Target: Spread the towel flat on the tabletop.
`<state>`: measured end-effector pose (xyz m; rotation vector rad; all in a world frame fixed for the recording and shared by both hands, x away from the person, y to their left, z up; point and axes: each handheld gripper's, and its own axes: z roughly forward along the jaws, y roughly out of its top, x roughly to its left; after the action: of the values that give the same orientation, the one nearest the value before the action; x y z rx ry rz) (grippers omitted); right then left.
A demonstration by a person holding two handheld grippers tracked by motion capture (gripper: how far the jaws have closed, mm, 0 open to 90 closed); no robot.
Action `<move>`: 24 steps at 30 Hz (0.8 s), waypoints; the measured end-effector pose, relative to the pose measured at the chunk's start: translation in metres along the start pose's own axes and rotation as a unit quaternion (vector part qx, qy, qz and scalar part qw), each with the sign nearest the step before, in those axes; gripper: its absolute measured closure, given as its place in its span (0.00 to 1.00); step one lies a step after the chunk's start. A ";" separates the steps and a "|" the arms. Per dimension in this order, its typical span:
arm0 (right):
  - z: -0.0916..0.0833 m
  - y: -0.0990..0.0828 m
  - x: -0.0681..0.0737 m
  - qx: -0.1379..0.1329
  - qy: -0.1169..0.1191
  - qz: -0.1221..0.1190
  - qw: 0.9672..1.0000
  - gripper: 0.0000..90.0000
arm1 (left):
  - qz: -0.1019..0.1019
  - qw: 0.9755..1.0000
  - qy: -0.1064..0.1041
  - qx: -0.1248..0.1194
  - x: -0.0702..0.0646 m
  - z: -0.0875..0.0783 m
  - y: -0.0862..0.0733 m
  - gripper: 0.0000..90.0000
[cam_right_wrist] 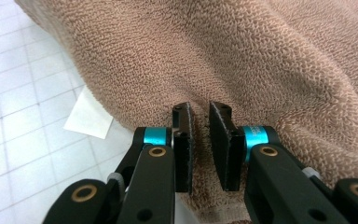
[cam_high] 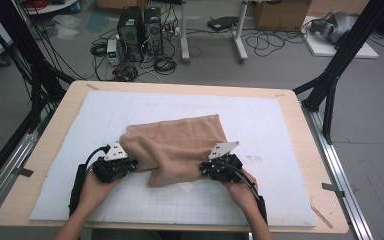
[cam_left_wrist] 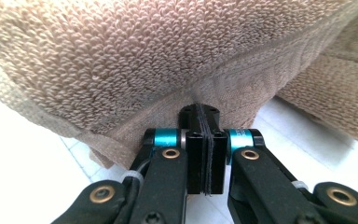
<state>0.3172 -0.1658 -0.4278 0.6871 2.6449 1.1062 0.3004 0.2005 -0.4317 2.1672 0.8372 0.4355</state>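
— Grey floor behind the table (cam_high: pixel 300 107) is cluttered: two black computer towers (cam_high: pixel 140 27), tangled cables (cam_high: pixel 165 62), cardboard boxes (cam_high: pixel 280 12) by the far wall. Anything in the way on the surface itself?

— Nothing blocks the grippers. A white gridded mat (cam_high: pixel 280 150) covers most of the wooden top, and a small white slip of paper (cam_right_wrist: pixel 89 120) lies on it, partly tucked under the towel's near edge.

— Where is the towel?

— The tan towel (cam_high: pixel 180 142) lies rumpled at the mat's middle, bunched toward the near edge.

— And the grippers?

— The left gripper (cam_left_wrist: pixel 205 140) is clamped tight on the towel's hem at its left near corner. The right gripper (cam_right_wrist: pixel 200 140) has its jaws narrowly apart, terry pile between them; whether they pinch it, I cannot tell.

— Any writing?

— None legible.
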 end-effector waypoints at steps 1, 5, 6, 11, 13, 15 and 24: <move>-0.002 0.000 0.001 -0.002 0.001 -0.001 1.000 0.89 | -0.001 1.000 -0.002 -0.003 0.000 -0.002 -0.001 0.99; -0.010 -0.002 0.004 -0.012 0.000 -0.005 1.000 0.89 | -0.001 1.000 -0.006 -0.012 -0.002 -0.010 -0.002 0.99; -0.012 -0.002 0.005 -0.014 0.000 -0.005 1.000 0.89 | 0.000 1.000 -0.006 -0.017 -0.003 -0.014 -0.002 0.99; -0.023 -0.002 0.010 -0.024 0.000 -0.012 1.000 0.89 | -0.002 0.999 -0.012 -0.035 -0.006 -0.025 -0.001 0.99; -0.027 -0.001 0.013 -0.026 0.000 -0.017 1.000 0.89 | 0.002 0.999 -0.012 -0.040 -0.009 -0.030 0.001 0.99; -0.030 -0.001 0.015 -0.027 -0.001 -0.020 0.999 0.90 | 0.004 0.999 -0.014 -0.045 -0.011 -0.034 0.002 0.99; -0.045 0.003 0.019 -0.035 -0.002 -0.029 0.999 0.92 | 0.018 0.998 -0.019 -0.058 -0.019 -0.047 0.009 0.99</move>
<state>0.2862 -0.1826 -0.3939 0.5943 2.5920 1.1745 0.2649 0.2077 -0.3944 2.0799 0.7347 0.4497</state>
